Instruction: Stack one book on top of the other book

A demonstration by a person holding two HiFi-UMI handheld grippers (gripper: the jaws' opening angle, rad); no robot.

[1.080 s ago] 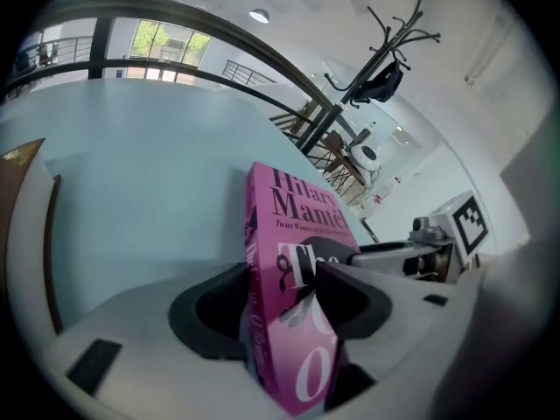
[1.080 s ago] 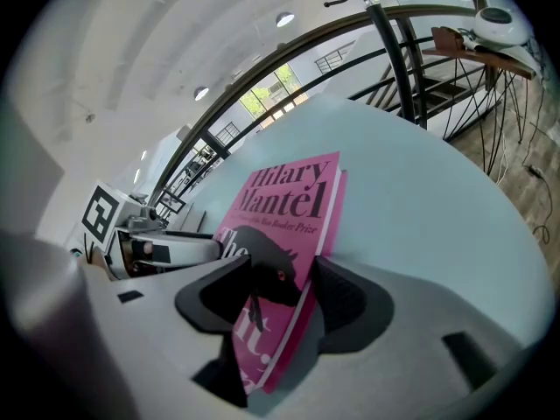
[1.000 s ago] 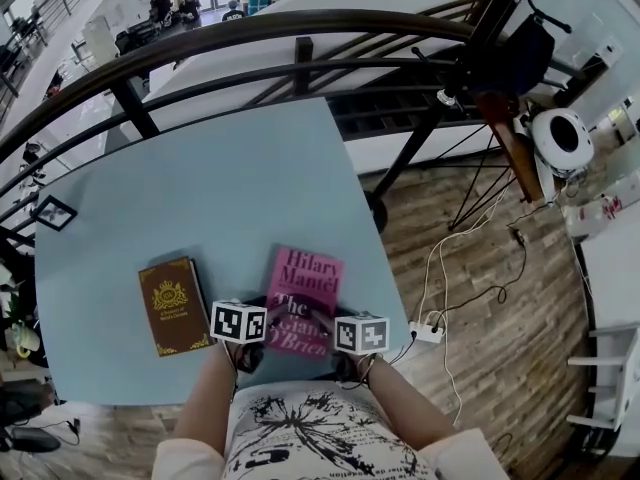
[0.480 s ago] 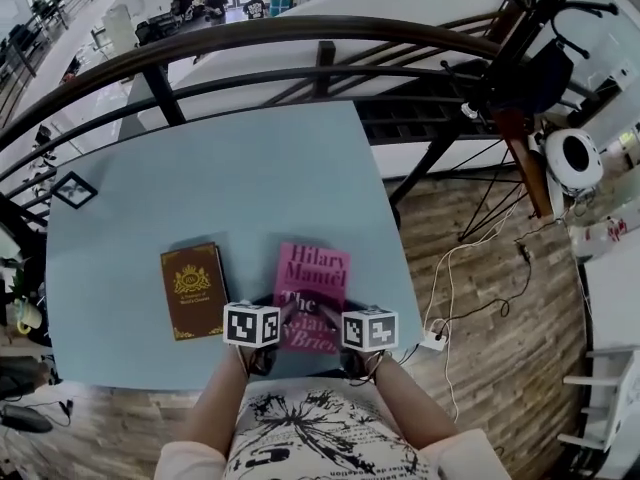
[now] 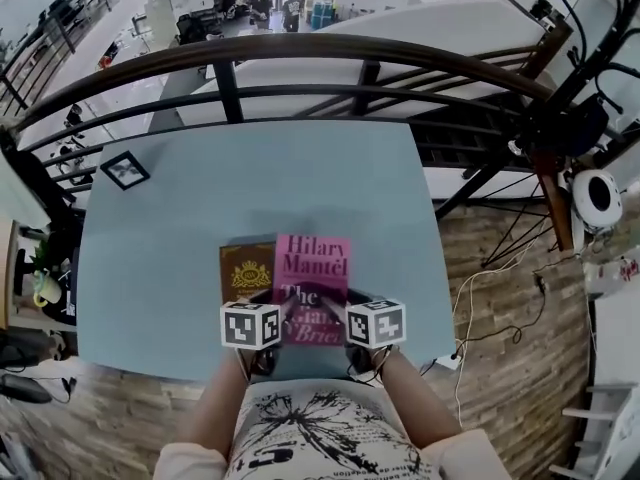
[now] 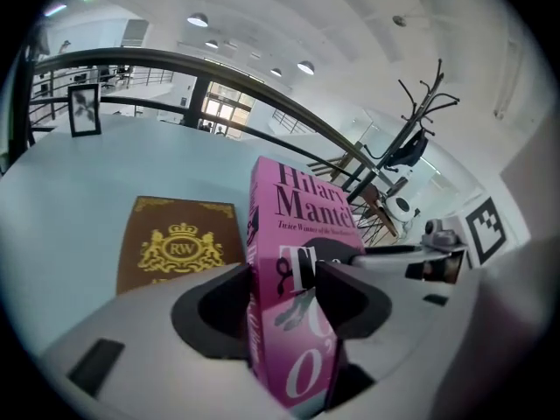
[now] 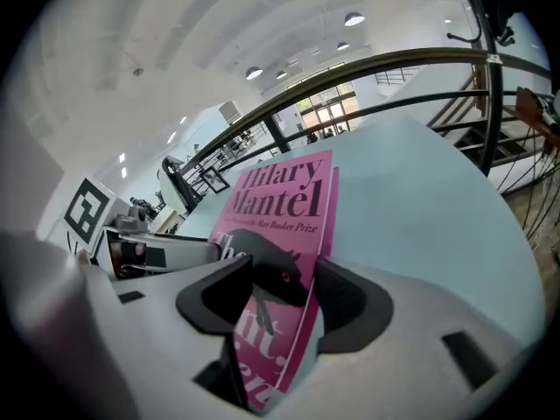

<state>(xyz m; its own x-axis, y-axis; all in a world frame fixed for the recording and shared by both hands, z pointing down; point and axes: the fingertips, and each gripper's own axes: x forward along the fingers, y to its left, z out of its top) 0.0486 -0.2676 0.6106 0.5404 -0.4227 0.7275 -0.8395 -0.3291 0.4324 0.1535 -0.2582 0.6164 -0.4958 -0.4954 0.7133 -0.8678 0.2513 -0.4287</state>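
Both grippers hold a pink paperback clear of the light blue table. My left gripper is shut on its near left edge and my right gripper on its near right edge. In the left gripper view the pink paperback stands edge-on between the jaws of the left gripper. In the right gripper view the pink paperback is clamped by the right gripper. A brown book with a gold crest lies flat on the table, its right part hidden under the pink one. The brown book is just left of the held one.
A small framed picture lies at the table's far left corner. A dark curved railing runs behind the table. The table's right edge drops to a wooden floor with cables and a stand. My torso is at the near edge.
Both grippers have lifted the pink paperback and carried it left. It was a gap away from the brown book and now overlaps that book's right side.
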